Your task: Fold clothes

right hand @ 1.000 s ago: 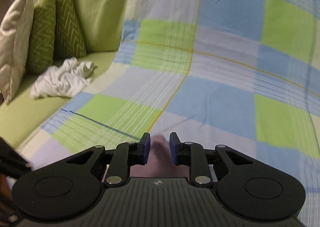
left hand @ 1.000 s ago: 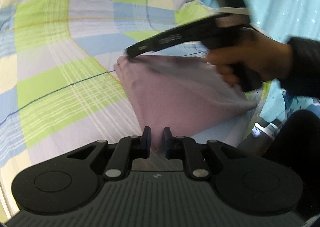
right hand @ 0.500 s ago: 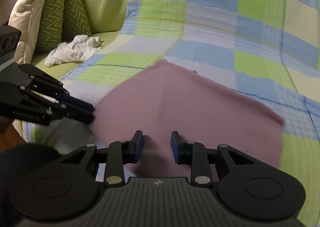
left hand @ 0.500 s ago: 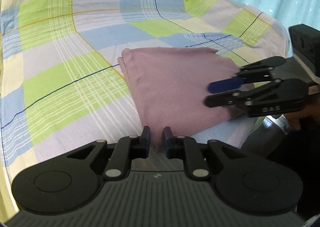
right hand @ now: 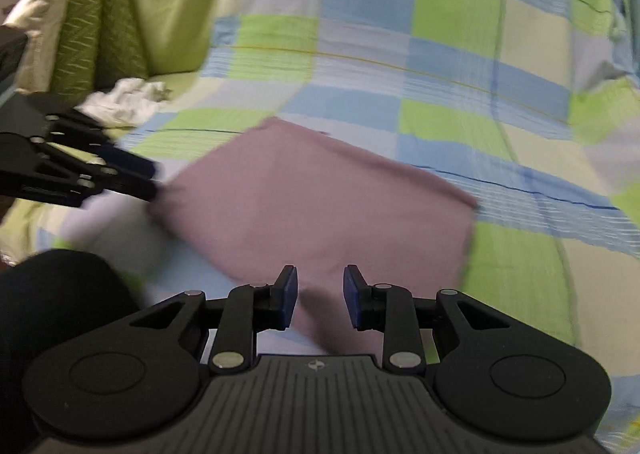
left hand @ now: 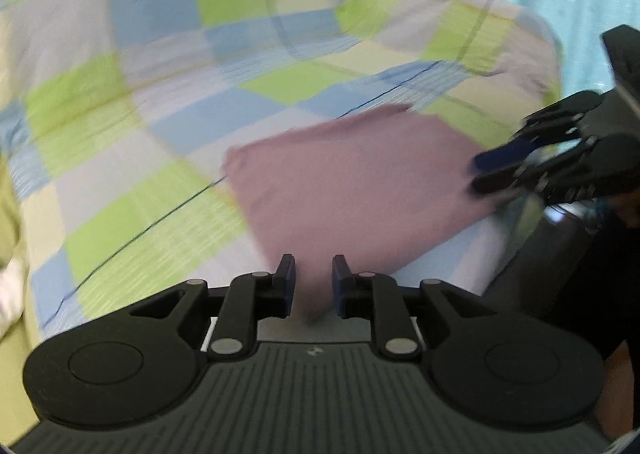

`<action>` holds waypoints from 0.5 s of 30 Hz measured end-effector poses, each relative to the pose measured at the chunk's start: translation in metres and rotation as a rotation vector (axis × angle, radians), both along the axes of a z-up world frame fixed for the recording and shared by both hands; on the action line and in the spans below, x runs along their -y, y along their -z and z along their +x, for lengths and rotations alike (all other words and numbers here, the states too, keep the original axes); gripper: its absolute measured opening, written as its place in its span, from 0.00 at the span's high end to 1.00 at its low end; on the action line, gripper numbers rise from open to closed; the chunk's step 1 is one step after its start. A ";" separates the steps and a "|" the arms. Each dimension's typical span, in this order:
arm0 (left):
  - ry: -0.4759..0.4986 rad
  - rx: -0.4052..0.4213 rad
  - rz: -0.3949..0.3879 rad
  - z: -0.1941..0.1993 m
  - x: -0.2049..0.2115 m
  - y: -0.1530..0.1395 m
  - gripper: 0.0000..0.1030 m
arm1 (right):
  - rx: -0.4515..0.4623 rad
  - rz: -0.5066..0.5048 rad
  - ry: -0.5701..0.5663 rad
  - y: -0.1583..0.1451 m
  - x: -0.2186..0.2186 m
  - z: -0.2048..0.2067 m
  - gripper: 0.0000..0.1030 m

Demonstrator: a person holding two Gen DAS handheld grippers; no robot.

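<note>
Centrally, folded mauve garment (right hand: 320,205) lay flat on checked bedspread (right hand: 460,65). Left gripper (left hand: 313,280) at its lower corner, jaws parted, nothing clamped. Right gripper (right hand: 319,294) likewise unclenched. White crumpled cloth (right hand: 124,103) upper left, near green cushions (right hand: 100,25).

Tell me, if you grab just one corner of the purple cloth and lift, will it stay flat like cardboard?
Probably not. The purple cloth lies flat and thin, following the checked bedsheet beneath, so it is likely soft; lifted by one corner it would droop and its fold might open. It looks light, so a push would probably slide or bunch it.
</note>
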State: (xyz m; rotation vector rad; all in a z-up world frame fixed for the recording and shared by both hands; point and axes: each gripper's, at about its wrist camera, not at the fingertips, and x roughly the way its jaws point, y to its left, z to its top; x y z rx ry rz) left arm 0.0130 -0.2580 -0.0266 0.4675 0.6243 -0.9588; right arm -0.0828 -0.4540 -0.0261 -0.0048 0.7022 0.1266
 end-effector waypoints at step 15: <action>0.111 0.100 0.141 -0.003 0.014 0.018 0.80 | -0.116 -0.086 0.166 0.023 0.063 -0.060 0.71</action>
